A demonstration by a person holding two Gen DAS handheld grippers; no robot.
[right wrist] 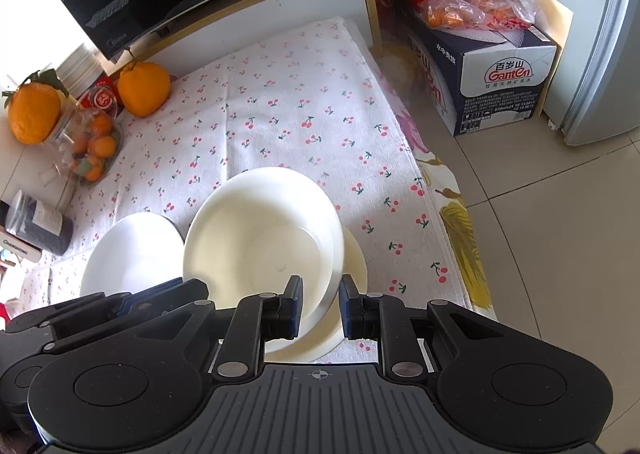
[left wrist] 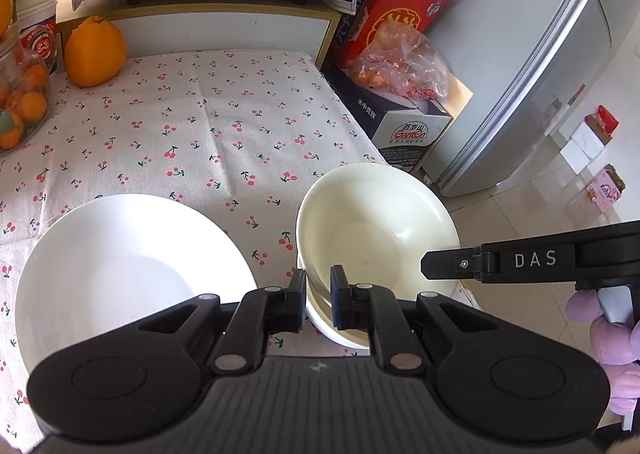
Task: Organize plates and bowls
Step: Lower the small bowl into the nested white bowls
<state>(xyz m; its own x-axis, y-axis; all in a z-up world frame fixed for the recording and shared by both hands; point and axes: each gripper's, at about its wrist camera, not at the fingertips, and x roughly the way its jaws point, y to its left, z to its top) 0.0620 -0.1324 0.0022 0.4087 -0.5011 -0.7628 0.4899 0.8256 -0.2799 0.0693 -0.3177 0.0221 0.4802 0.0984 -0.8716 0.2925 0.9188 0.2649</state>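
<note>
Pinching the cream bowl (left wrist: pixel 376 222) rim, both grippers.

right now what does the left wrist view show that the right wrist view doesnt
Only the left wrist view: the right hand-held gripper entering from the side, with a purple-gloved hand.
Only the right wrist view: a second large orange with leaves and a dark pouch at the table edge.
Both: the cream bowl tilted over another dish, the white plate, the cherry-print cloth.
</note>
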